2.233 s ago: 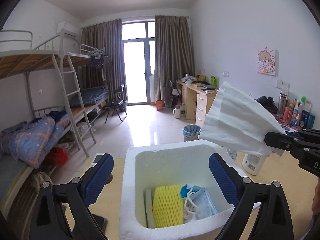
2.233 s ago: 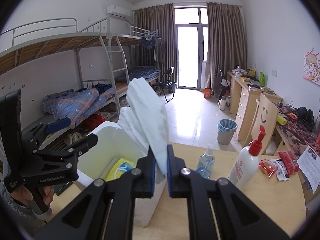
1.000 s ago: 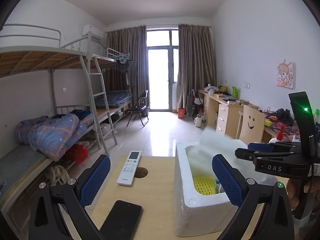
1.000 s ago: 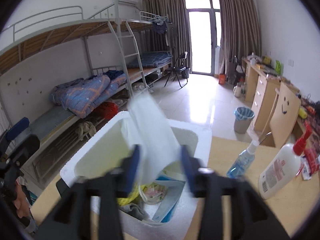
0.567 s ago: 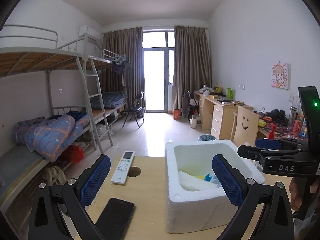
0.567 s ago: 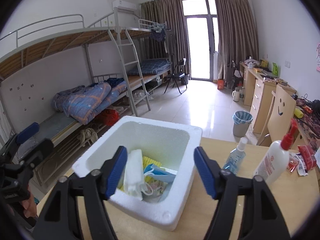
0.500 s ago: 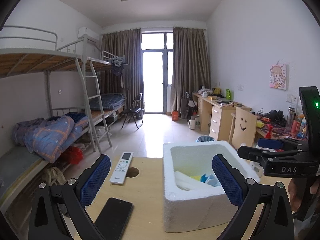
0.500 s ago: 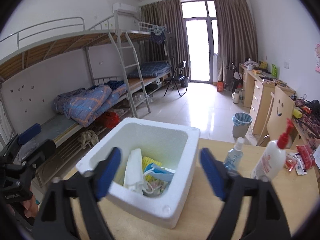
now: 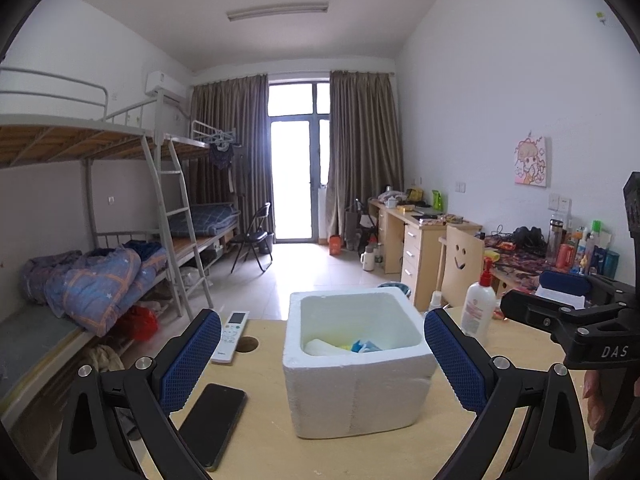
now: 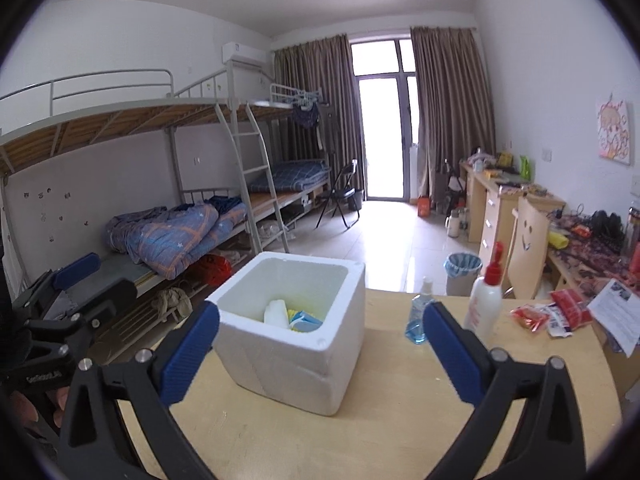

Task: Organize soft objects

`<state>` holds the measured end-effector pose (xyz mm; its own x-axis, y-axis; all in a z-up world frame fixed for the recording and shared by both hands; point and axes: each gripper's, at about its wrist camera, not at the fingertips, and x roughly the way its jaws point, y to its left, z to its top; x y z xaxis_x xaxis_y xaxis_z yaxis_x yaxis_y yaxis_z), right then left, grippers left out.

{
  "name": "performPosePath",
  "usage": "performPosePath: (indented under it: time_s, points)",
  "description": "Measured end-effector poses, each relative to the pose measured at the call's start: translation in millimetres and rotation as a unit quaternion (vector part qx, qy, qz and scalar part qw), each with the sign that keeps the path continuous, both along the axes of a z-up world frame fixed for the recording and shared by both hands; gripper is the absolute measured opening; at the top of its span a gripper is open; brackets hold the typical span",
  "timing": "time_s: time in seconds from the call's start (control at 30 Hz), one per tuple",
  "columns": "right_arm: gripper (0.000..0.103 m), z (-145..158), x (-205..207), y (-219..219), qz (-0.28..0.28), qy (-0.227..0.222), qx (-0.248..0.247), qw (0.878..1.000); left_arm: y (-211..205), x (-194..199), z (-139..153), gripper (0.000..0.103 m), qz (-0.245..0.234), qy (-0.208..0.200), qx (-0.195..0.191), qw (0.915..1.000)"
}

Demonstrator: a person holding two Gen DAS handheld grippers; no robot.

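Inside the white foam box [image 10: 296,344], which stands in the middle of the pale wooden table [image 10: 400,432], lie the soft things: a folded white cloth [image 10: 277,312] leaning against the left inner wall, with a yellow net sleeve [image 10: 294,314] and a blue face mask [image 10: 306,320] just beside it to the right. All three look light, limp and easy to crush, so any further pinch would best take a bunched fold or an edge rather than a flat face; the box itself is stiff but brittle, grainy polystyrene with thick rounded walls. The right gripper [image 10: 320,356] is held on the near side of the box, its ribbed blue pads spreading to full width with nothing between them. The left gripper [image 9: 322,360] also stands wide apart and empty, near the box. On the table to the left lie a smooth black phone [image 9: 212,420] and a white remote [image 9: 231,336]; to the right stand a pump bottle [image 10: 486,304] and a small blue spray bottle [image 10: 418,320].
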<state>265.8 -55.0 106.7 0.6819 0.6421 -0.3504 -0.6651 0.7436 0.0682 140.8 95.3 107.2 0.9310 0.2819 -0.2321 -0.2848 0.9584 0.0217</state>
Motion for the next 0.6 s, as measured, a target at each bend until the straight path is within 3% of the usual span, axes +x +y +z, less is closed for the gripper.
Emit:
performPosePath:
  time_s: [0.33,0.47,0.6]
  points:
    - [0.103,6,-47,-45,-0.014,-0.029,0.033,0.999,-37,-41,12,0.102,-0.025,-0.038,0.014,0.9989]
    - [0.103,-2,-66,-54,-0.015,-0.044,0.038,0.998,-48,-54,6,0.102,-0.024,-0.051,0.02,0.9982]
    - [0.103,-11,-80,-65,-0.028,-0.066,0.053,0.996,-49,-65,-6,0.102,-0.026,-0.057,0.0,0.998]
